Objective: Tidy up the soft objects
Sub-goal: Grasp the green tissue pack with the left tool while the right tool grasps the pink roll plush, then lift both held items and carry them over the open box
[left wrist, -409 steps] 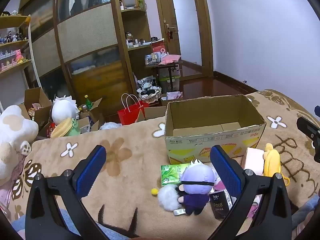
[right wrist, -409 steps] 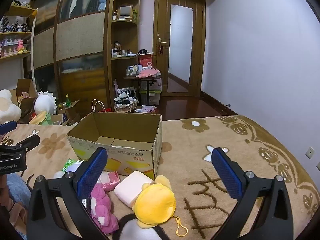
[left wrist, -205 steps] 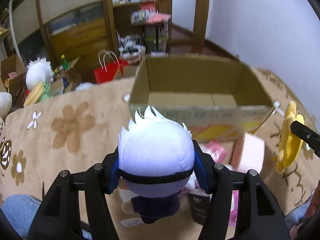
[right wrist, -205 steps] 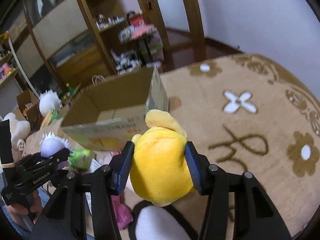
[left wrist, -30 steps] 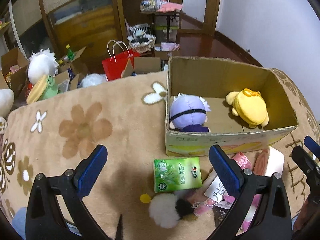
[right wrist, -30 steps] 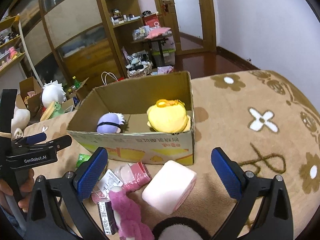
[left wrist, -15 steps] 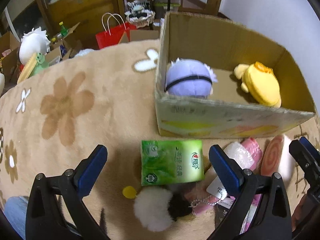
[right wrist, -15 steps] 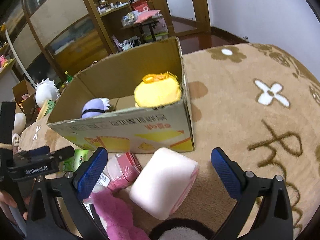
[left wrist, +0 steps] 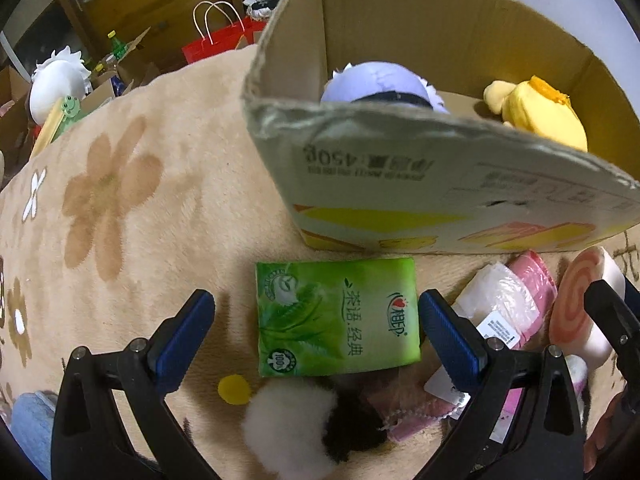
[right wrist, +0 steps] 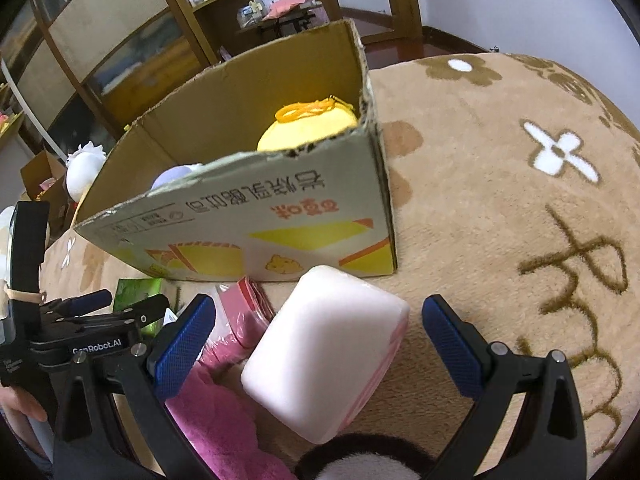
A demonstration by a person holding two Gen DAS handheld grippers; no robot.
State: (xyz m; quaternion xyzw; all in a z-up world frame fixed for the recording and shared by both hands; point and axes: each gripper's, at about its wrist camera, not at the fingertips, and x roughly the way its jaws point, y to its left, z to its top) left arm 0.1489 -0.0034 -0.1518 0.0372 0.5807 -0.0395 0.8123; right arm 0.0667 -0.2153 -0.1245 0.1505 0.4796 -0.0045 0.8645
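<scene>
Both grippers have dropped closer: left gripper [left wrist: 314,320] straddles the green tissue pack [left wrist: 336,316], right gripper [right wrist: 318,330] the pink cushion [right wrist: 324,354] (jaws spread, untouching).

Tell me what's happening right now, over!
Left gripper jaws open around the green tissue pack. Right gripper jaws open around the pink block. Purple doll and yellow plush inside the cardboard box. Nothing blocking, over.

From the left wrist we look steeply down, close over the blanket [left wrist: 120,208]; from the right wrist, likewise. Both views share the cardboard box [left wrist: 440,208] [right wrist: 248,224]'s front wall.
</scene>
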